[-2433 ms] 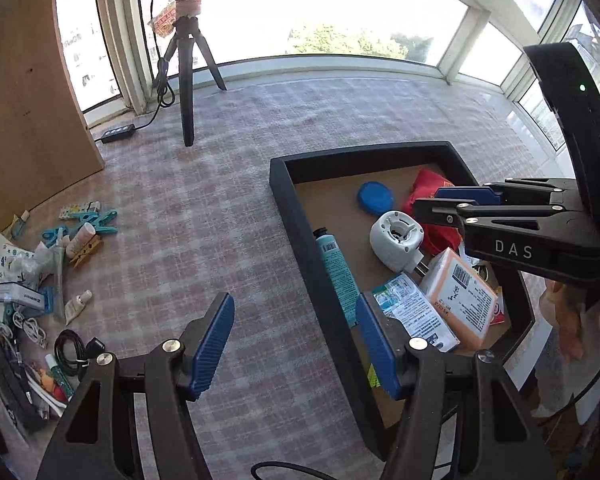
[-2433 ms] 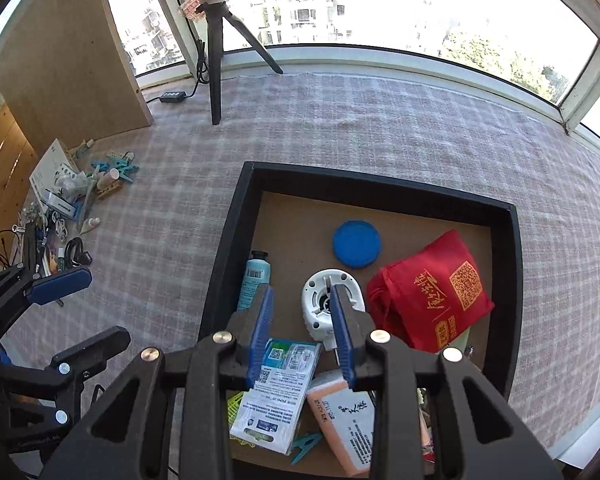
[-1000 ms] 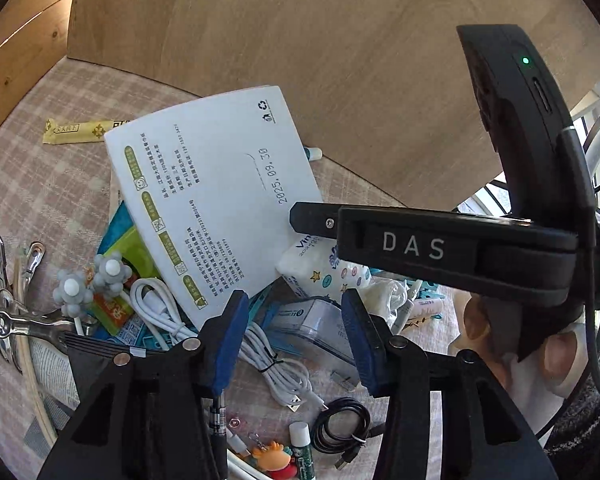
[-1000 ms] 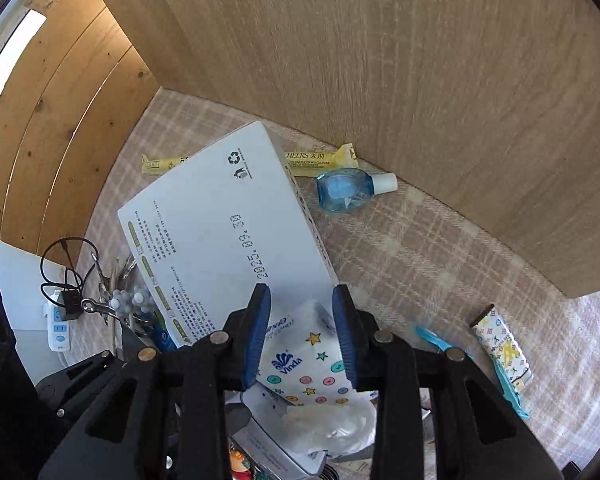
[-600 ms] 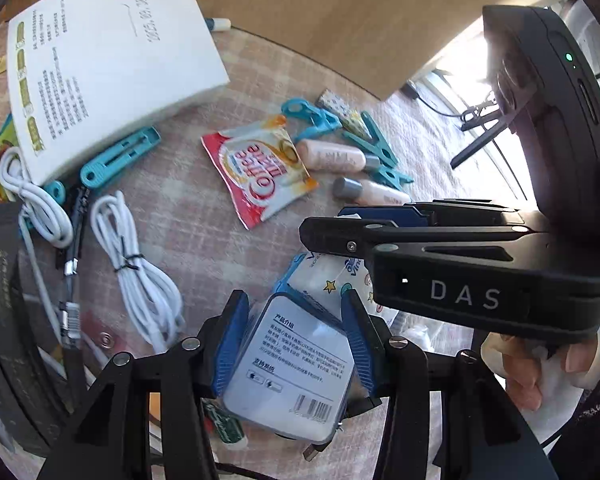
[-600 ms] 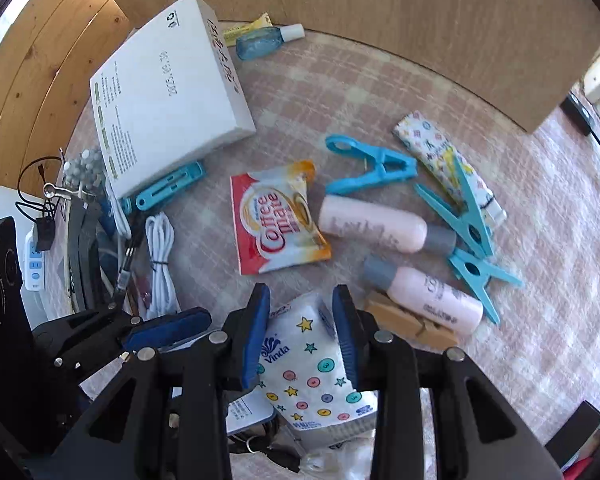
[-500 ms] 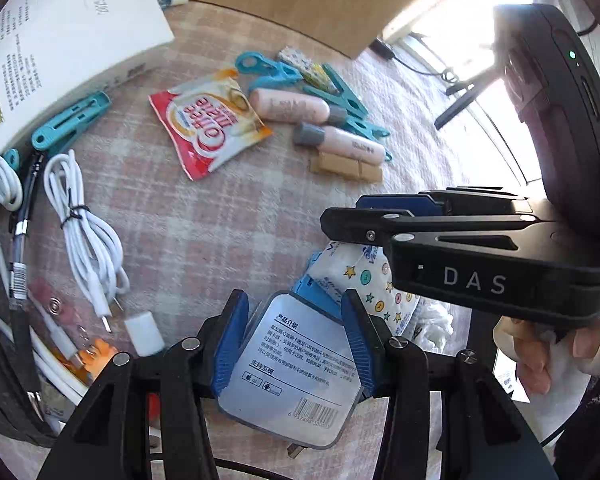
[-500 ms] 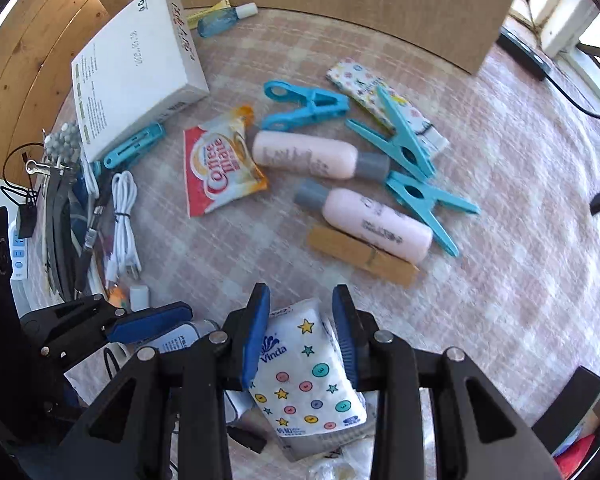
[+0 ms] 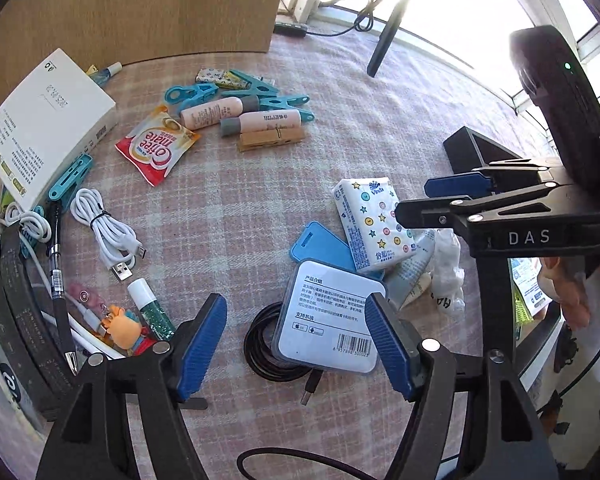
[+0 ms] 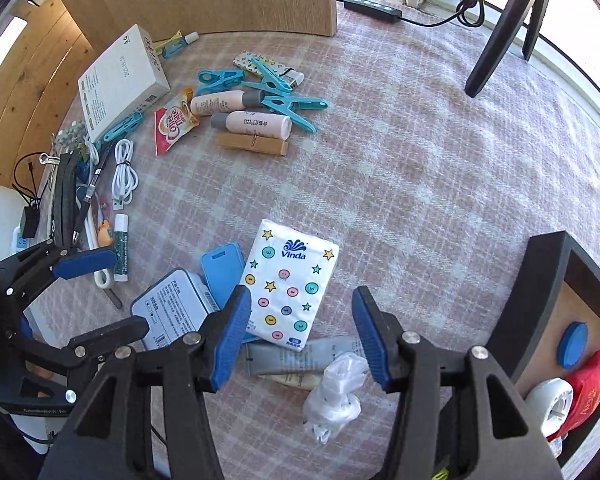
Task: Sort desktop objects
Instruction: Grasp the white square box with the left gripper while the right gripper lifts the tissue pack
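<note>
both tongs are opening and letting go: left tongs (image 9: 296, 338) over the flat blue-and-white plastic case (image 9: 330, 318), right tongs (image 10: 302, 330) over the white dotted tissue pack (image 10: 290, 284), at the case's two o'clock.

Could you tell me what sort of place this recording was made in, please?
Probably a sunlit home balcony or sunroom used as a sorting desk: curved windows run behind a checked tablecloth, which is strewn with household clutter such as clothes pegs and a tissue pack, beside a tripod.

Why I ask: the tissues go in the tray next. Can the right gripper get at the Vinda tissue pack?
Probably yes: the right gripper, jaws opening, sits right above the Vinda tissue pack, whose top is uncovered.
</note>
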Motion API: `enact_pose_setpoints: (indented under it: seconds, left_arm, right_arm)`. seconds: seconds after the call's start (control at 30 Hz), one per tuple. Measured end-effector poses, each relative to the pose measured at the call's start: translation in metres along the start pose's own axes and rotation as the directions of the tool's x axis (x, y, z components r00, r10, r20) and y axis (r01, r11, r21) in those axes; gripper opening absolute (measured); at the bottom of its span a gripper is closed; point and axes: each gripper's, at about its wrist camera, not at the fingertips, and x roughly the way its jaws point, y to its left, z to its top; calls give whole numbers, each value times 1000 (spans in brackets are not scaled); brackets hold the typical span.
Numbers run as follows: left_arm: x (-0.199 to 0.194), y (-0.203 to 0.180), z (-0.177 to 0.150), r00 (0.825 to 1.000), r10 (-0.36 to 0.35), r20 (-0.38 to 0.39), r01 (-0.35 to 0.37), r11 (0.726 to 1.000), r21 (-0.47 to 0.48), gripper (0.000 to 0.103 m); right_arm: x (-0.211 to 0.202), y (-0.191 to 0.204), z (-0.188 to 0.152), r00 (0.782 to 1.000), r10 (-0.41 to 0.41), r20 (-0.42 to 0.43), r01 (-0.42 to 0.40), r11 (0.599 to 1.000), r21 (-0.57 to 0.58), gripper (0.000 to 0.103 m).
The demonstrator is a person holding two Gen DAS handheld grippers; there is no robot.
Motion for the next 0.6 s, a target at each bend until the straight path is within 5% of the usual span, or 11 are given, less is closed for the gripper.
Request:
enact_pose_setpoints:
  seconds: [0.4, 0.6]
  left_arm:
    - [38, -40, 9, 986, 138, -96, -122, 980, 159, 77]
    - [42, -35, 13, 989, 129, -75, -119, 985, 129, 79]
  right_arm:
    - [33, 11, 8, 998, -1, -61, 4, 999, 54, 55]
    - [46, 15, 12, 996, -22, -84, 26, 999, 48, 58]
